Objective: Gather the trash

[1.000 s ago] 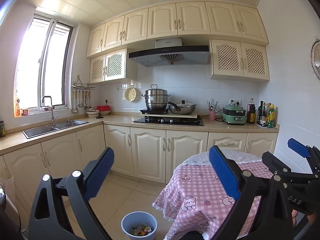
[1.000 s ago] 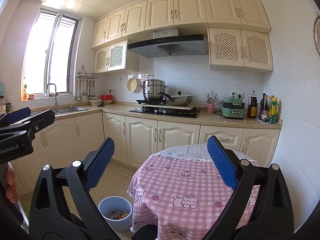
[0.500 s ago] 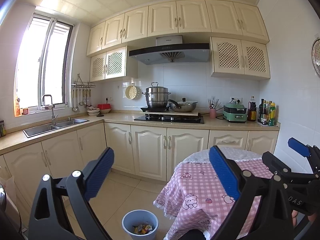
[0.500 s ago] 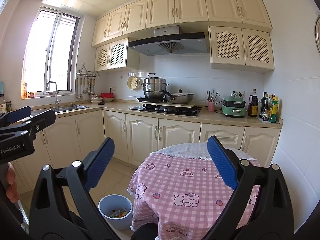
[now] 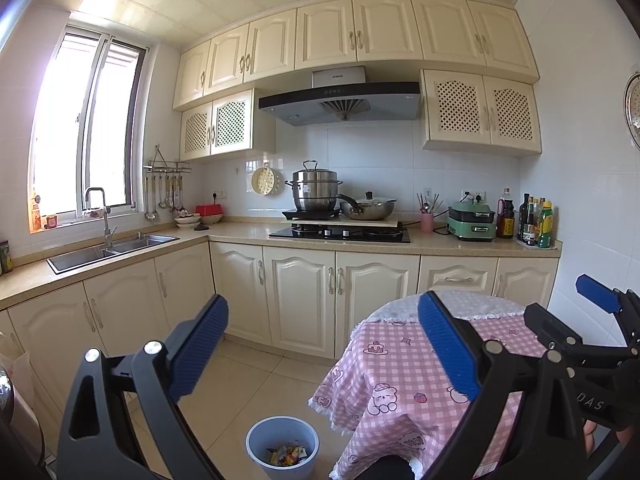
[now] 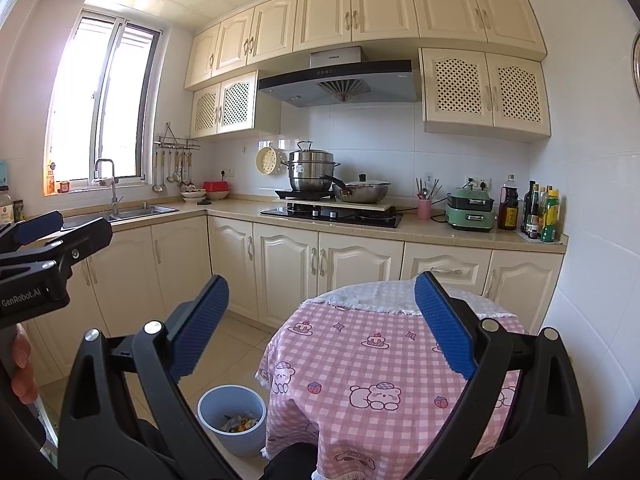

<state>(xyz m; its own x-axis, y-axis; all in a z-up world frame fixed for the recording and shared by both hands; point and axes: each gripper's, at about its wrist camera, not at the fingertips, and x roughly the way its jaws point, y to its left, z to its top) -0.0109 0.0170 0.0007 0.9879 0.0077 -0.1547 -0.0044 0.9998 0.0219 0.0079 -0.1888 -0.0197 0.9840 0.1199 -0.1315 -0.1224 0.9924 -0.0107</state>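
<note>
Blue ribbed pads (image 5: pixel 200 350) are seen on the left gripper (image 5: pixel 324 344), whose jaws are spread wide with nothing held between them. The right gripper (image 6: pixel 322 324) is opened equally wide and is also empty. In the left wrist view the right gripper is seen from the side at the right edge; in the right wrist view the left gripper (image 6: pixel 44 240) appears at the left edge, and part of the person's hand (image 6: pixel 22 364) is shown below it.

Low on the tiled floor, a blue trash bin (image 5: pixel 282 446) is placed just beside the round table (image 5: pixel 404 364), touching or nearly touching the hanging cloth. Colourful trash (image 5: pixel 288 454) is lying inside it. The pink checked tablecloth (image 6: pixel 360 360) with bear prints is shown almost fully only by the right wrist view, where the tabletop is seen bare; in the left wrist view much of it is hidden by the gripper finger.

Farther back, cream cabinets (image 6: pixel 288 276) are set under a beige counter. On the hob (image 5: pixel 340 233) a steel steamer pot (image 5: pixel 314 192) and a lidded wok (image 5: pixel 370 207) are standing. A green electric cooker (image 6: pixel 470 209) and bottles (image 6: pixel 540 210) are seen at the right, the sink (image 5: pixel 108 248) under the window at the left.
</note>
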